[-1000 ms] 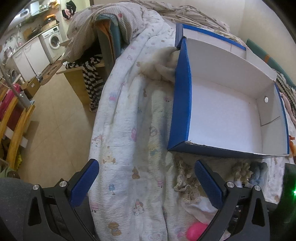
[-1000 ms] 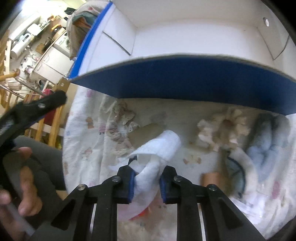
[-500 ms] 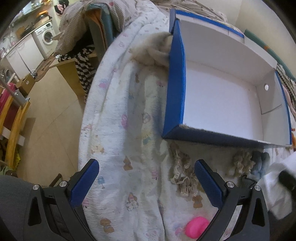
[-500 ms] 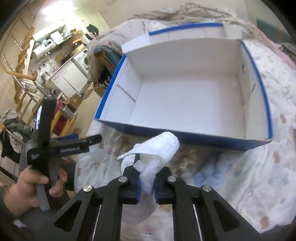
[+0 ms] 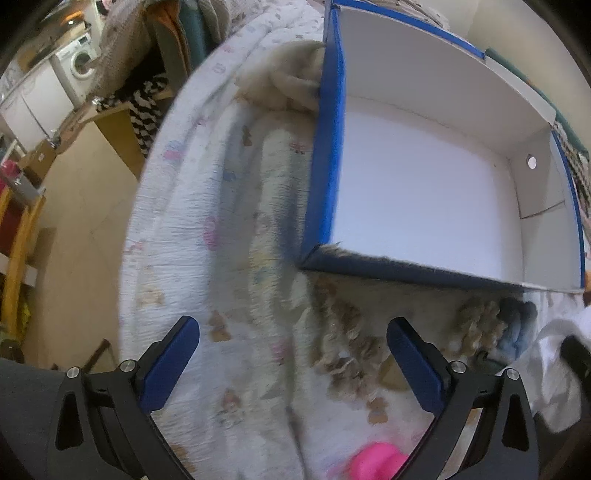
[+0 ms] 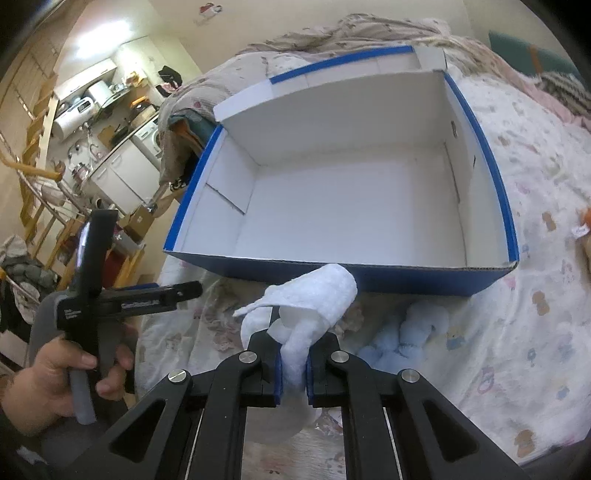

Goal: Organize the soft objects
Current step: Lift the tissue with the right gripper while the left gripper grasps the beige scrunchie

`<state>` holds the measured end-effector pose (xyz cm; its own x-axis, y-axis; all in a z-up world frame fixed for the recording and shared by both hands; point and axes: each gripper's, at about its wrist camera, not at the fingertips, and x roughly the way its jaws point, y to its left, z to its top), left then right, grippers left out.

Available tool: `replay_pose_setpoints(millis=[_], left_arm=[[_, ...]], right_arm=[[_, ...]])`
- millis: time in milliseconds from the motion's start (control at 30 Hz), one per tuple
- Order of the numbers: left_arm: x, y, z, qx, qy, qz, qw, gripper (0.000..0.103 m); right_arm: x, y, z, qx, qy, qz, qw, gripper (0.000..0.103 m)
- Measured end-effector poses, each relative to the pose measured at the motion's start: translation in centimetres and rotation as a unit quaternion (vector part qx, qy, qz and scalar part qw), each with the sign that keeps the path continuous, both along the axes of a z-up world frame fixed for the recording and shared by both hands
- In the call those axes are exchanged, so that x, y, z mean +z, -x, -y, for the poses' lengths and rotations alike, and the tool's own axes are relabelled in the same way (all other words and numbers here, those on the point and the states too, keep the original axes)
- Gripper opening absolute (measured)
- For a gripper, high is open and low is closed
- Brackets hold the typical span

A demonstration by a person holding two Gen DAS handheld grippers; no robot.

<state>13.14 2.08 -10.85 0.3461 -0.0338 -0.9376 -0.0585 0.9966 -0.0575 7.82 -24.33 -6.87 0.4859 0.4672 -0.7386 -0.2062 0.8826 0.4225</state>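
My right gripper (image 6: 294, 363) is shut on a white soft cloth (image 6: 314, 295) and holds it lifted above the bed, just in front of the near wall of a blue box with a white inside (image 6: 491, 155). The box (image 5: 325, 155) holds nothing. My left gripper (image 5: 291, 350) is open and empty, low over the quilt to the left of the box; it also shows in the right wrist view (image 6: 147, 299). A beige lace piece (image 5: 343, 343), a beige frilly piece (image 5: 476, 321), a light blue soft toy (image 6: 406, 332) and a pink object (image 5: 373, 461) lie on the quilt.
The bed's left edge (image 5: 129, 258) drops to a wooden floor (image 5: 74, 206). A fluffy cream piece (image 5: 295, 85) lies against the box's far left corner. Piled blankets (image 6: 369, 29) lie behind the box. An orange toy (image 6: 583, 229) lies at the right.
My right gripper has lifted the white cloth off the bed and raised it toward the box. My left gripper has shifted a little closer to the bed, still open.
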Motion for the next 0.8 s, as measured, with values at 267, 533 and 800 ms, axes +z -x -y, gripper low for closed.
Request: replay_pose_setpoints(millis=[267,533,800], left_arm=[[-4.3,-1.5,2.7,-0.036,0.004,-0.072,0.9967,0.08],[-4.6,-1.1,1.8,-0.038,-0.002,-0.084,0.9957,0.018],[-2.3,-0.4,0.4,-0.011,-0.05,-0.034,0.9981,0.007]], right_arm=[[0.0,0.1,0.5,-0.012,-0.009,0.004,1.0,0.01],[-1.0,-0.3,1.0,-0.024,-0.021,-0.021,0.999,0.011],[-1.1,0.0,1.5,-0.036,-0.018,-0.021,0.999,0.011]])
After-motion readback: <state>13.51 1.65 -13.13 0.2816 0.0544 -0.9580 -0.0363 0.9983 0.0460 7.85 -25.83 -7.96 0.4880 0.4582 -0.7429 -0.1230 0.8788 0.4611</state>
